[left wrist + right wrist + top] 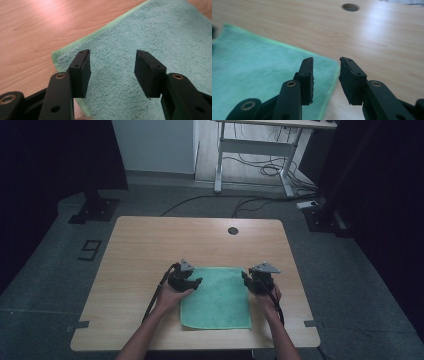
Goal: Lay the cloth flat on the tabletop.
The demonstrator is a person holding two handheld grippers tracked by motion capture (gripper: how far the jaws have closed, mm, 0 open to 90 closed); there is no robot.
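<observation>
Black rubber pads of the left gripper (112,72) stand spread, nothing between them, above the far left corner of the green towel (216,296). The right gripper (326,80) is likewise parted and empty, straddling the towel's far right edge. The towel lies flat near the front of the wooden table (150,245), between both hands. Risk: a pinch that starts too high catches only pile, or misses the hem, so the corner slips free and the cloth bunches unevenly.
</observation>
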